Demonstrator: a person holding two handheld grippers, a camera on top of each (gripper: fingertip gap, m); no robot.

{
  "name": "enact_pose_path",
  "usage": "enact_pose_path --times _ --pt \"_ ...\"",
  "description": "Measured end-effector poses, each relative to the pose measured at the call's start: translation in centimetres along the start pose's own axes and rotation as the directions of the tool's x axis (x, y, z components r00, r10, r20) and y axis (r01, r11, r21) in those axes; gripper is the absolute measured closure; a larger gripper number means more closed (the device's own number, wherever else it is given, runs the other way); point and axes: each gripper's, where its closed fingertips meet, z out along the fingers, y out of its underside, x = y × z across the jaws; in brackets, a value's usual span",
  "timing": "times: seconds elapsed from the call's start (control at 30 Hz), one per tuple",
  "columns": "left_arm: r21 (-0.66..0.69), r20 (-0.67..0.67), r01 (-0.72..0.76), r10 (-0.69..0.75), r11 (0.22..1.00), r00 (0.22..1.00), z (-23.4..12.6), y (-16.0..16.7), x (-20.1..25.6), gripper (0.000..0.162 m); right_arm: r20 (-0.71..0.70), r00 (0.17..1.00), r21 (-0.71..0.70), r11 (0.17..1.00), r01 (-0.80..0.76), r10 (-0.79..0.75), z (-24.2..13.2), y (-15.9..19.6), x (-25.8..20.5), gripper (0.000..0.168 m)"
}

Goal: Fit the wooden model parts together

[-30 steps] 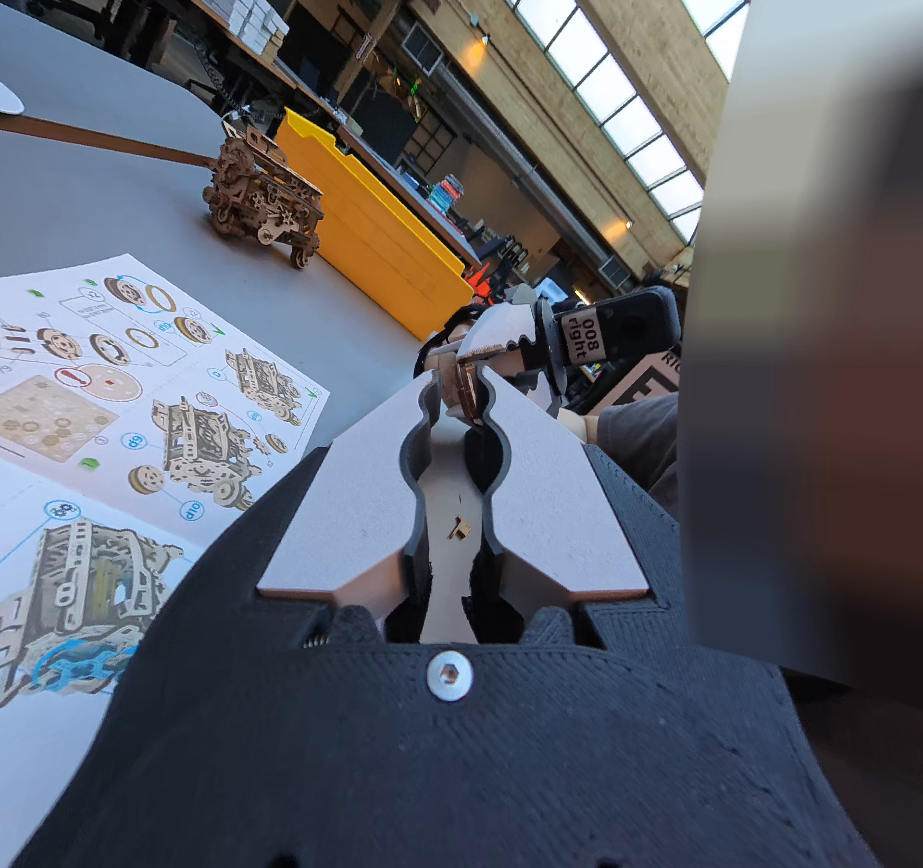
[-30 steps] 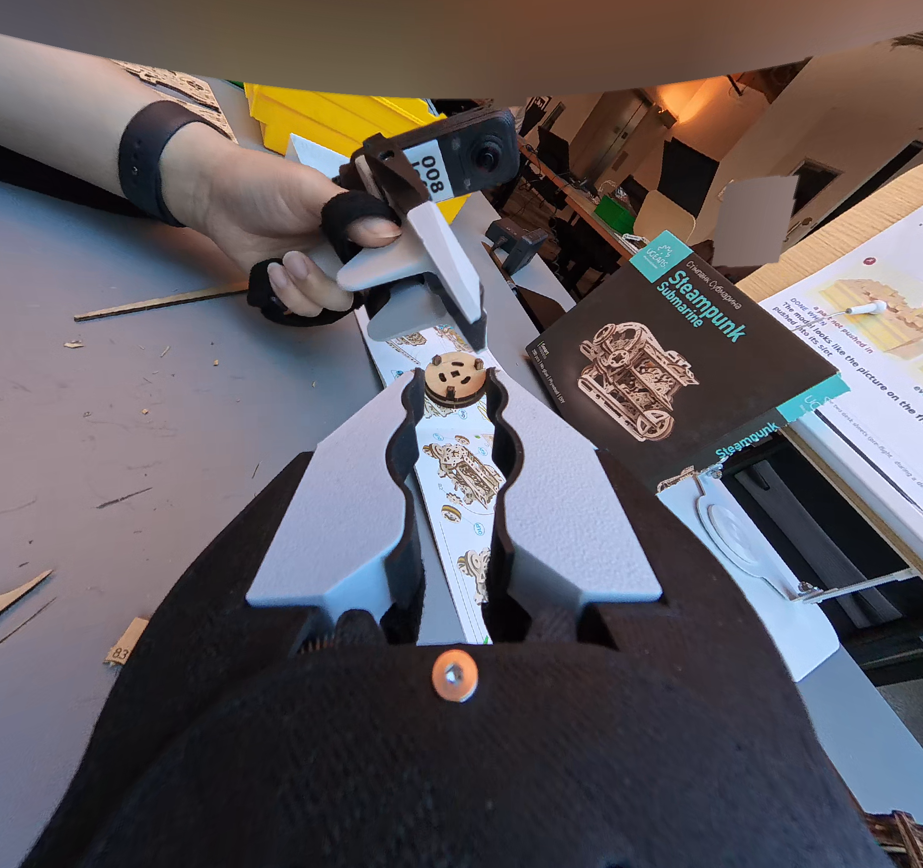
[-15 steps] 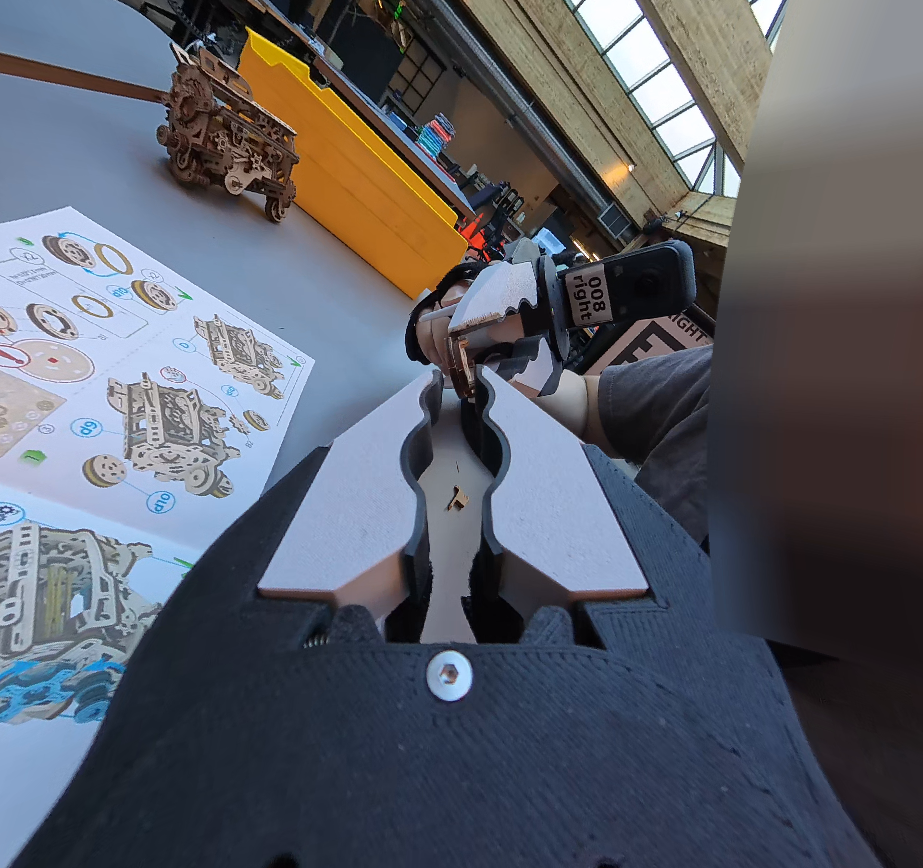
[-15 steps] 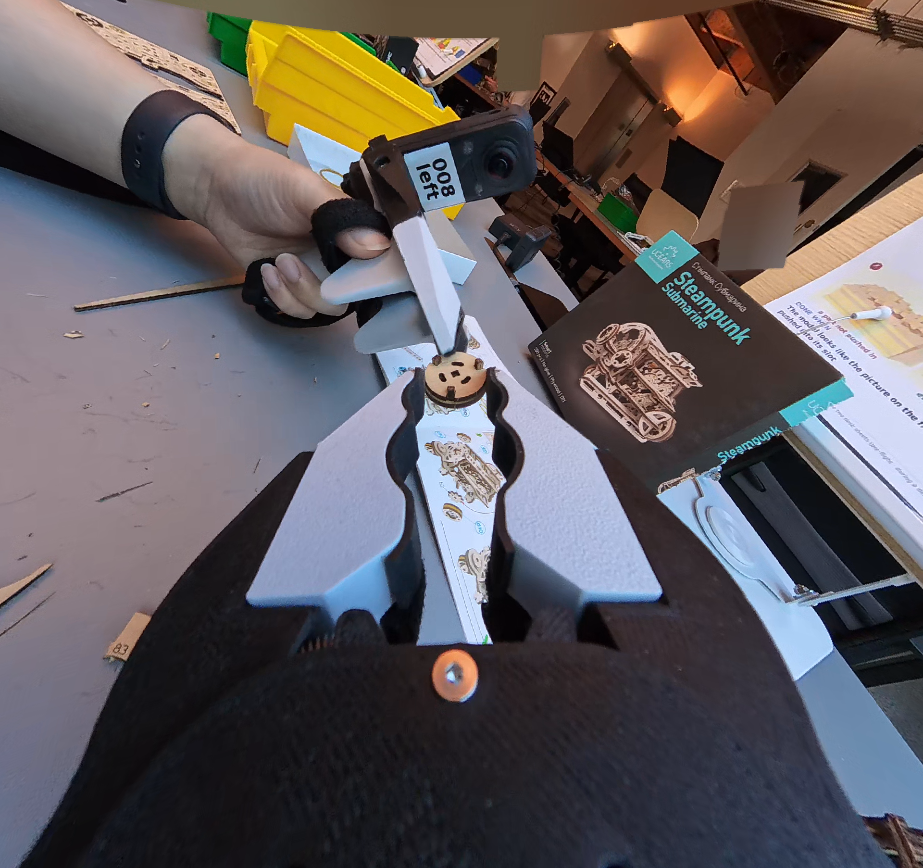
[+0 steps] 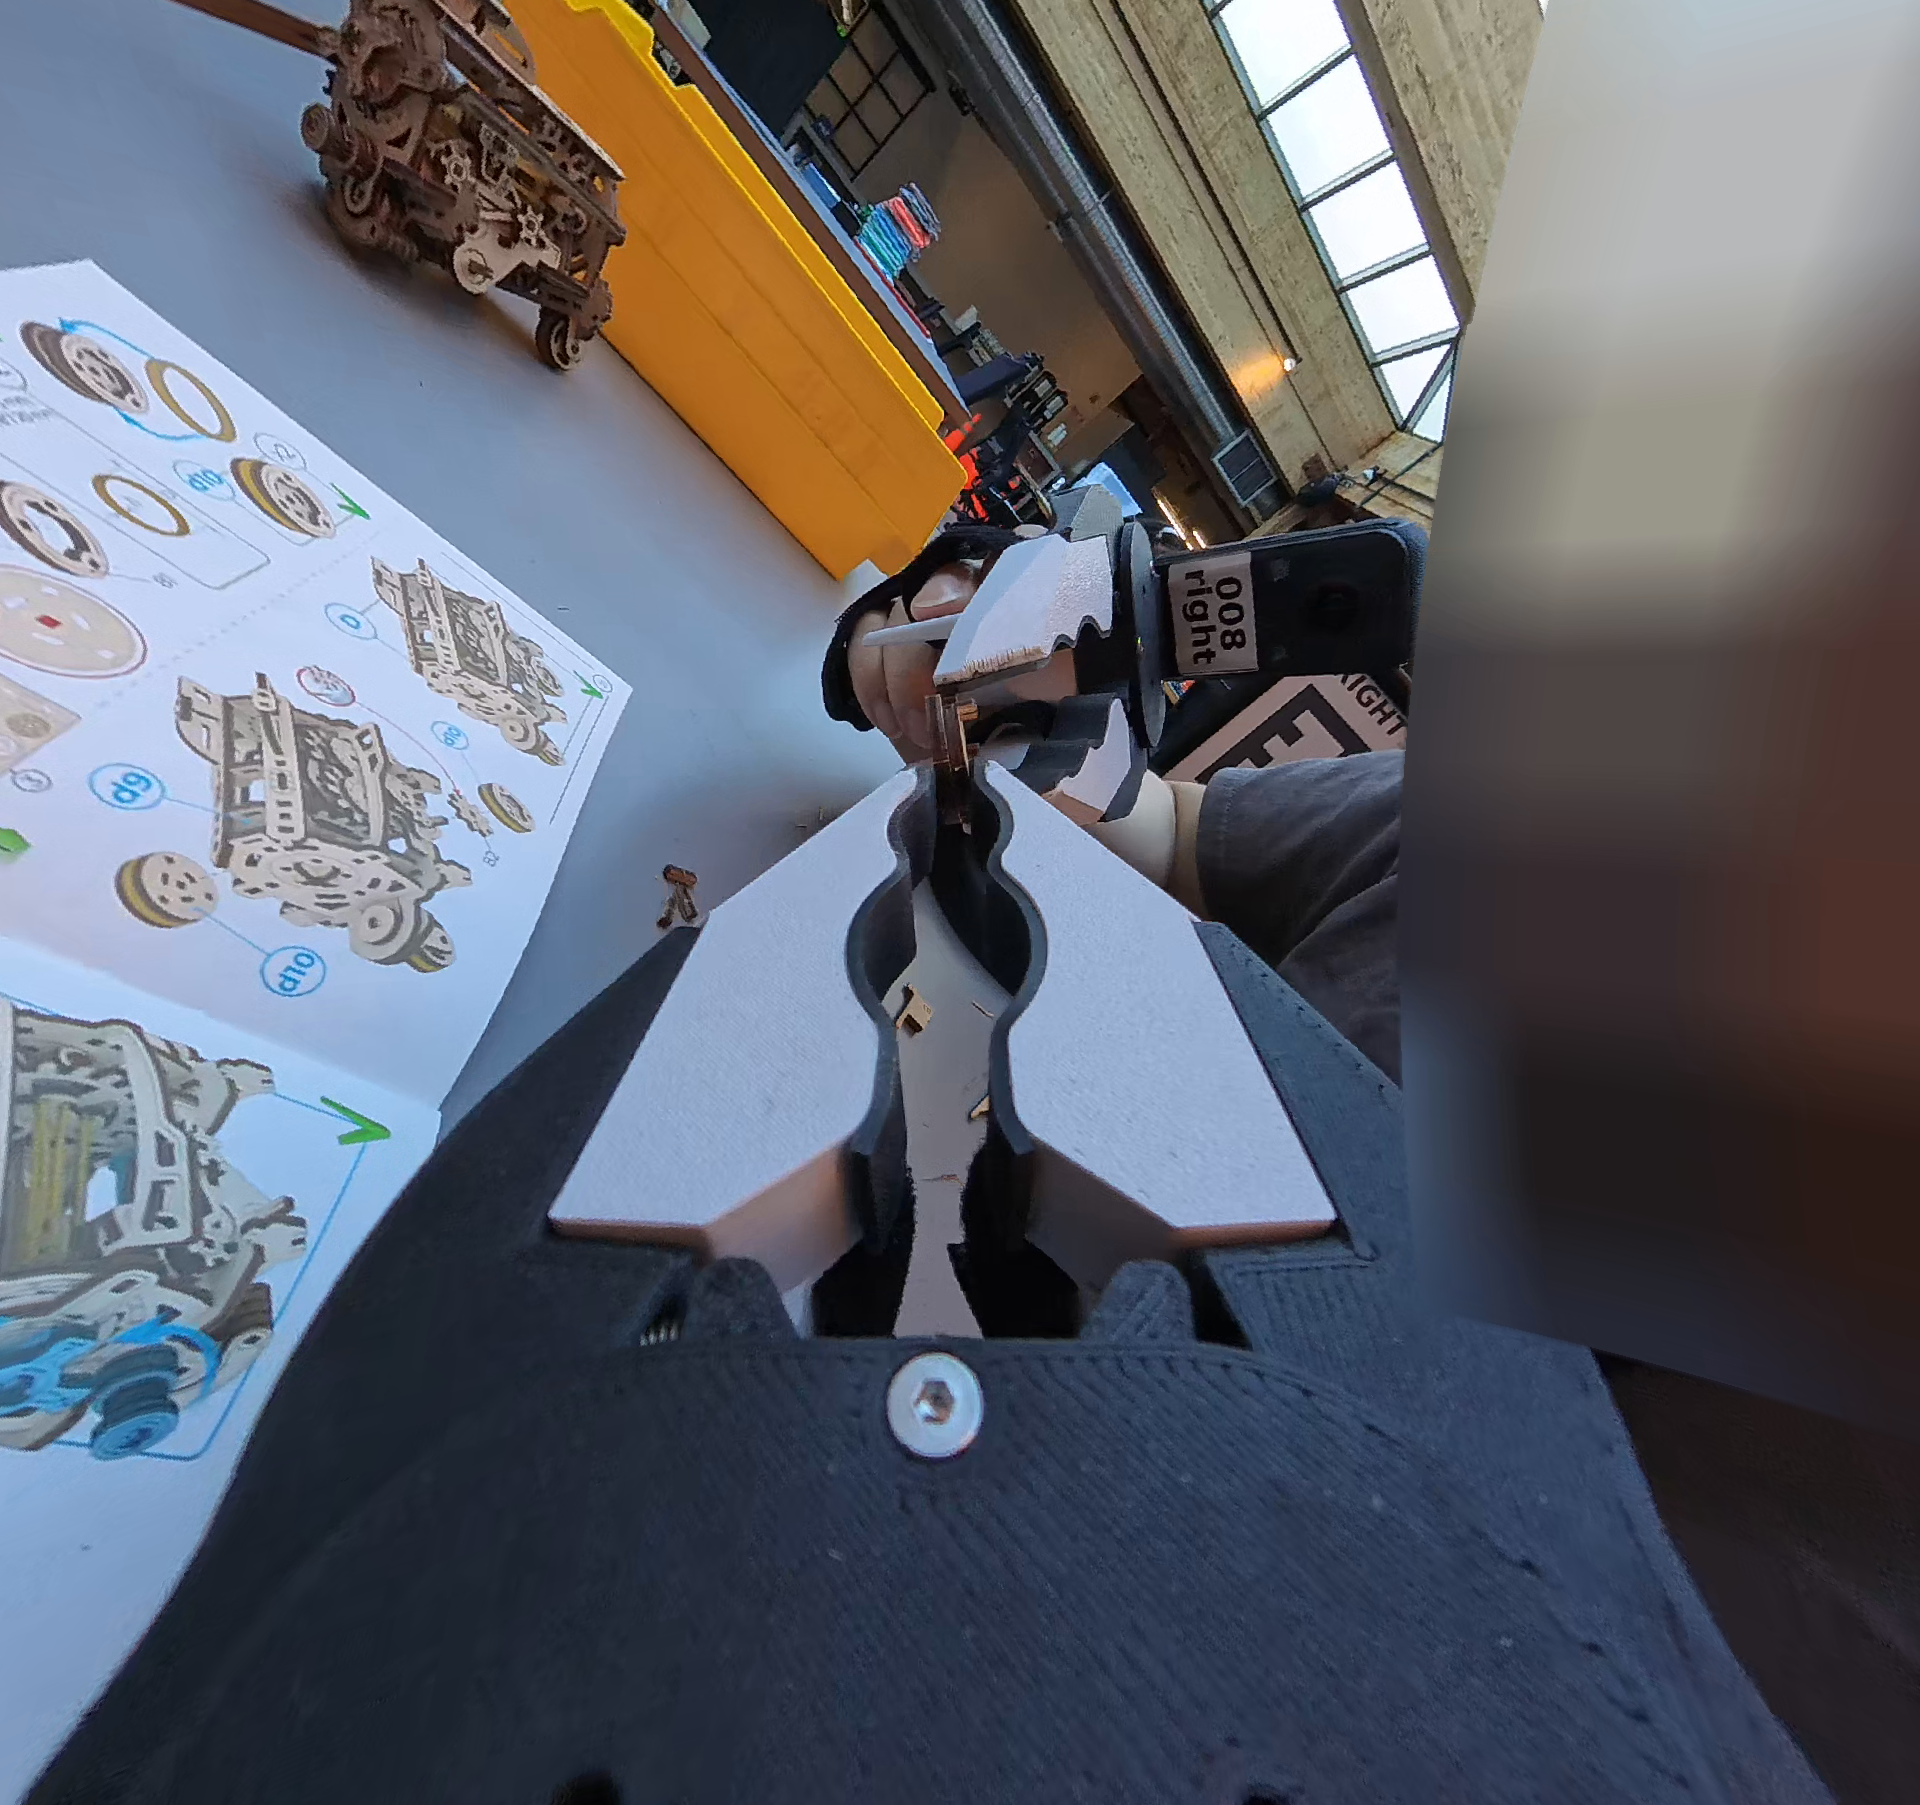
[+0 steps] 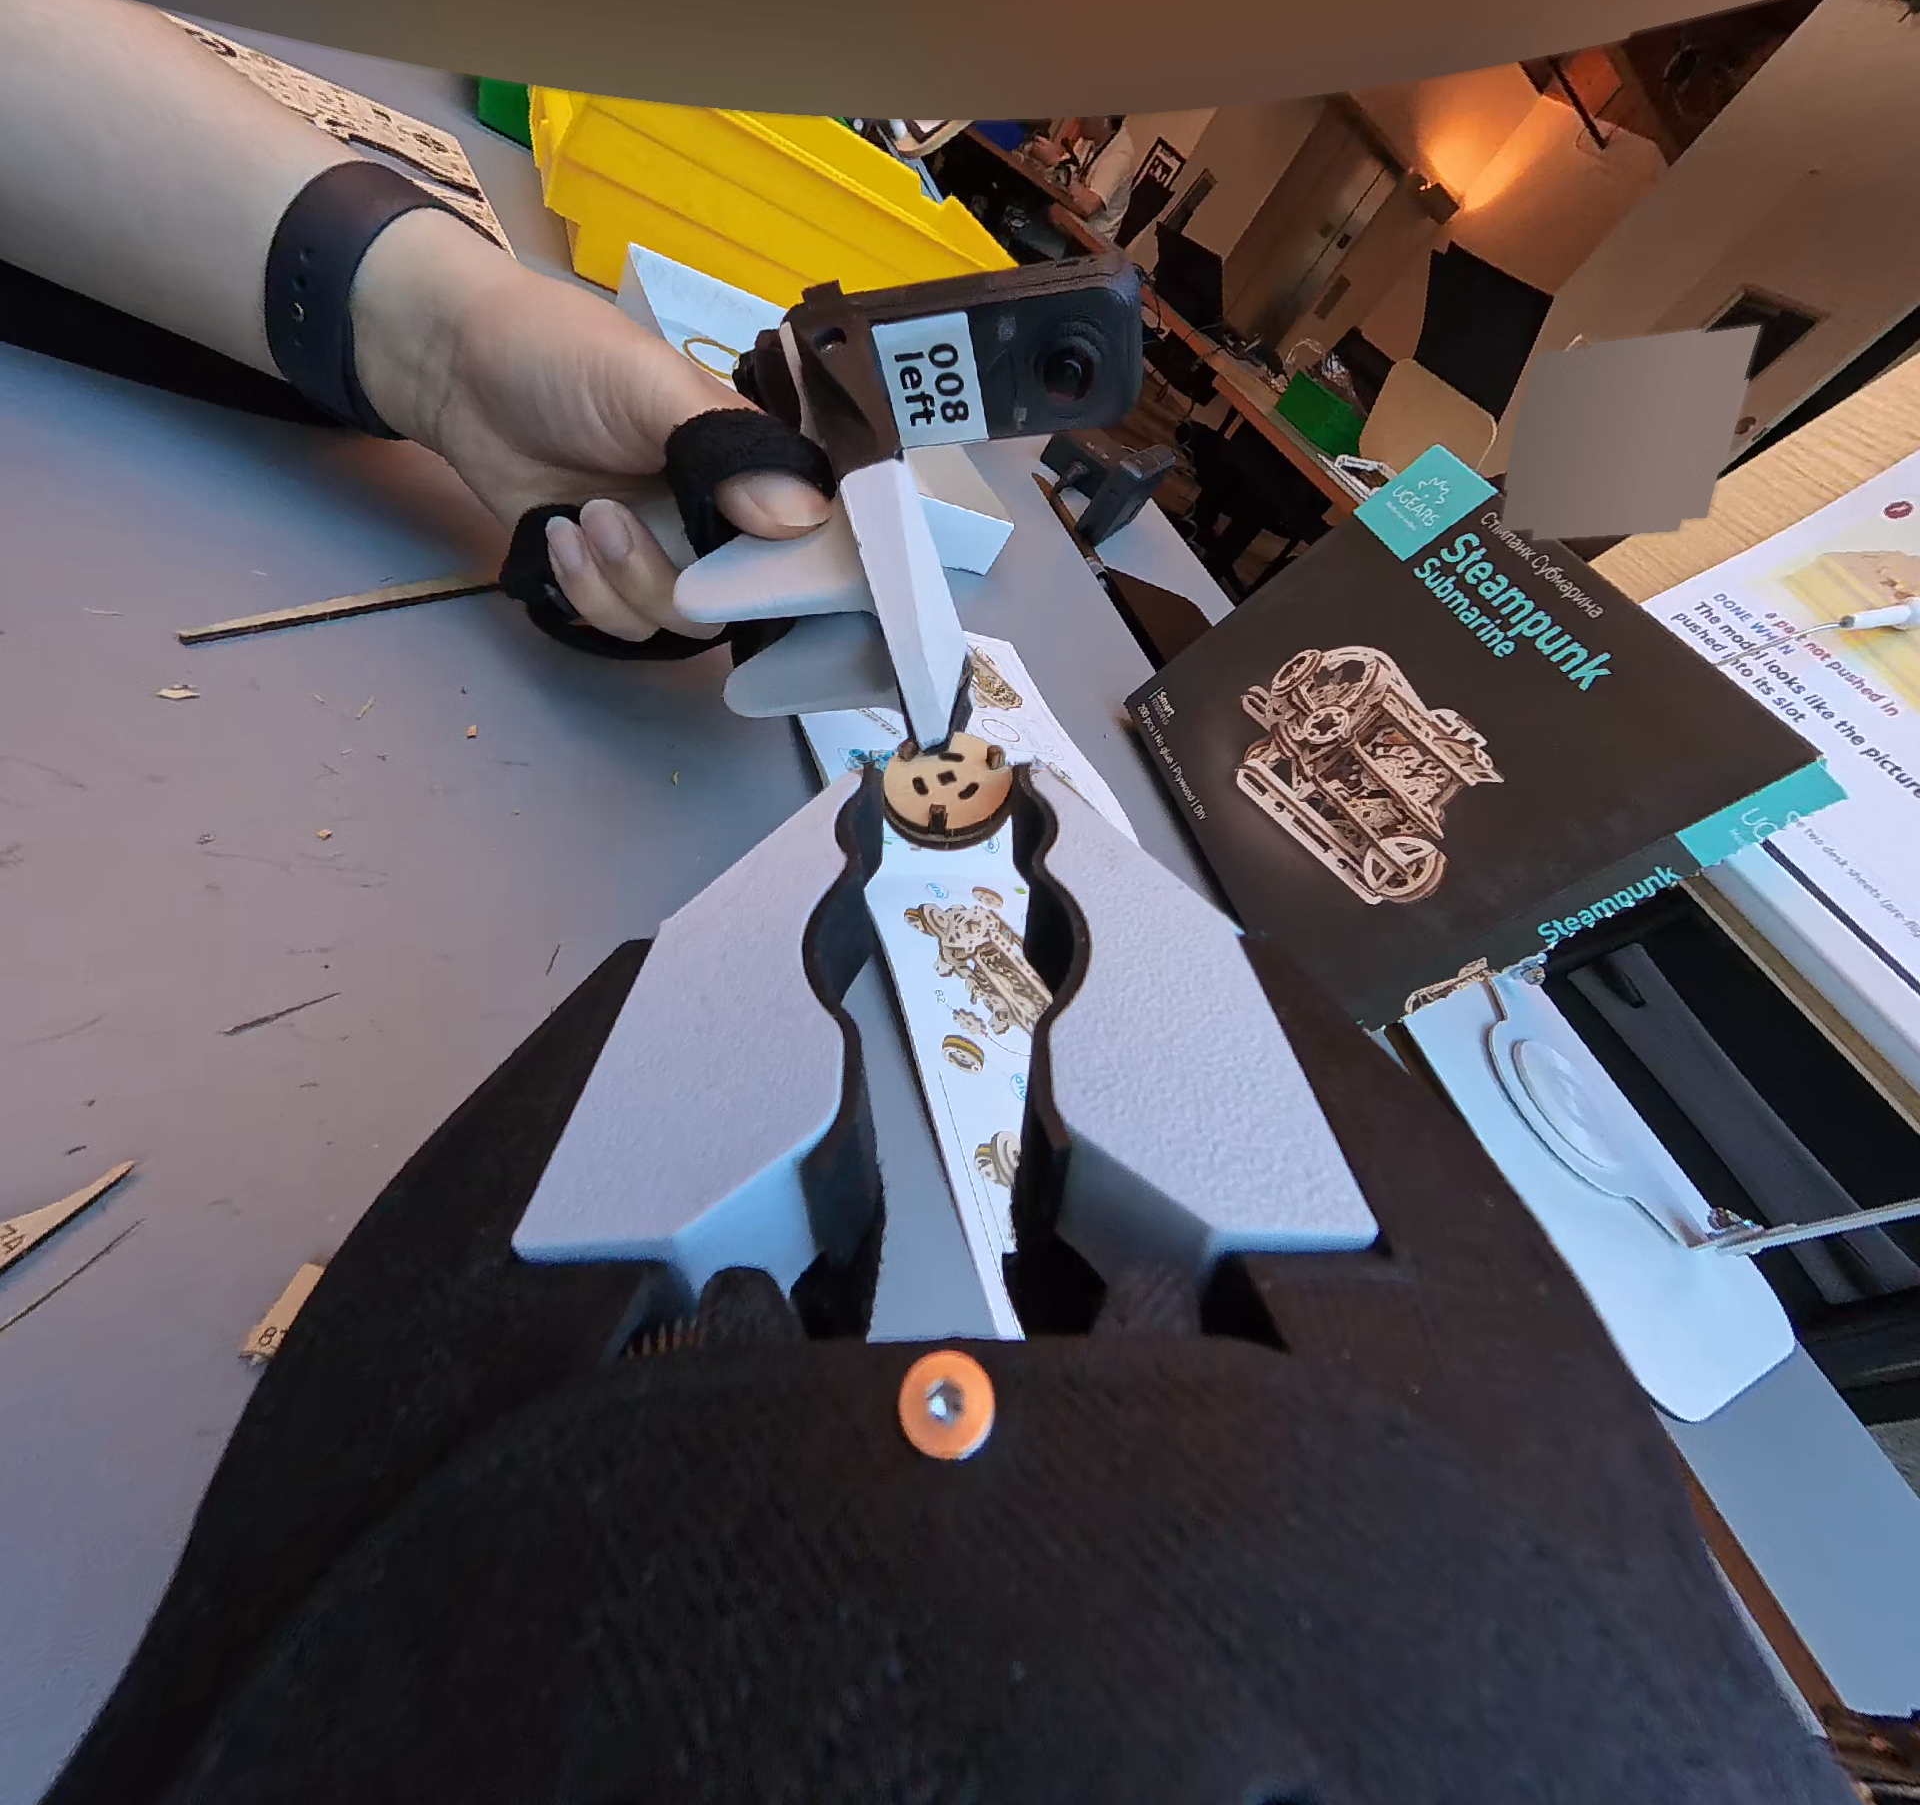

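My right gripper (image 6: 943, 805) is shut on a round wooden disc (image 6: 951, 794) with several small slots, held by its edge above the table. In the left wrist view the disc (image 5: 948, 732) shows edge-on in the right gripper (image 5: 966, 727). My left gripper (image 5: 951, 784) is shut on a small wooden piece (image 5: 952, 799), mostly hidden between its tips. In the right wrist view the left gripper (image 6: 935, 742) comes down from above, and its tips touch the disc's far rim.
A finished wooden model (image 5: 457, 166) stands by a yellow bin (image 5: 748, 269). An instruction sheet (image 5: 260, 716) lies on the grey table under the grippers. A black kit box (image 6: 1455, 747) and a booklet (image 6: 1818, 675) sit to the right. Wood scraps (image 6: 332, 607) lie to the left. Only a small space, under 4 cm, lies between the two pairs of fingers.
The left gripper has swung more upright and moved in, and its tips now touch the disc. The right gripper holds the disc tilted a little more towards its camera.
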Motion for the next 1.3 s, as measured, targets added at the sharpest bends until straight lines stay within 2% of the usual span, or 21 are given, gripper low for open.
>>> enact_pose_path --times 0.27,0.37,0.47,0.57,0.67,0.77,0.83,0.9,1.03,1.1,1.17,1.3 --pt "-0.004 0.017 -0.001 0.001 1.0 1.0 0.0 0.1 -0.3 0.158 0.009 1.0 -0.002 1.0 -0.024 0.024 0.1 0.3 0.0 0.144" --pt "-0.008 0.066 -0.069 0.069 0.998 0.995 -0.1 -0.1 -0.6 0.158 0.02 0.998 0.013 0.998 -0.06 0.06 0.1 0.3 0.1 0.144" --pt "-0.014 0.098 -0.152 0.152 0.988 0.983 -0.3 -0.3 -0.3 0.158 0.072 0.982 0.064 0.981 -0.182 0.177 -0.1 -0.1 0.3 0.142" --pt "-0.003 0.097 -0.154 0.154 0.988 0.983 -0.4 -0.5 -0.3 0.158 0.107 0.94 0.089 0.938 -0.334 0.325 -0.4 0.0 1.1 0.139" --pt "-0.003 0.089 -0.122 0.122 0.993 0.989 -0.5 -0.5 -0.5 0.158 0.153 0.846 0.049 0.851 -0.523 0.512 -0.3 1.0 1.7 0.14" --pt "0.002 0.063 -0.086 0.086 0.996 0.994 -0.4 -0.4 -0.3 0.158 0.284 0.656 -0.005 0.685 -0.728 0.699 -0.4 0.8 1.1 0.144" --pt "-0.002 0.051 -0.072 0.072 0.997 0.996 -0.2 -0.3 -0.2 0.158 0.329 0.571 0.011 0.601 -0.799 0.752 -0.6 0.4 1.6 0.144" --pt "-0.015 0.044 -0.062 0.063 0.998 0.997 -0.1 0.0 -0.2 0.158 0.339 0.527 0.021 0.553 -0.833 0.78 -0.8 0.6 2.2 0.144" --pt "-0.031 0.044 -0.049 0.05 0.998 0.998 0.1 0.3 -0.3 0.158 0.412 0.394 -0.045 0.451 -0.892 0.821 -0.8 0.7 1.7 0.149" --pt "-0.035 0.045 -0.041 0.043 0.999 0.998 0.2 0.4 -0.3 0.158 0.432 0.355 -0.079 0.427 -0.901 0.829 -0.7 0.8 1.3 0.15" --pt "-0.037 0.042 -0.035 0.037 0.999 0.998 0.2 0.4 -0.3 0.158 0.43 0.351 -0.105 0.432 -0.896 0.832 -0.5 1.0 0.9 0.15" --pt "-0.038 0.028 -0.009 0.01 0.999 1.0 0.2 0.5 -0.3 0.158 0.459 0.304 -0.149 0.41 -0.9 0.835 -0.5 0.9 0.2 0.163"
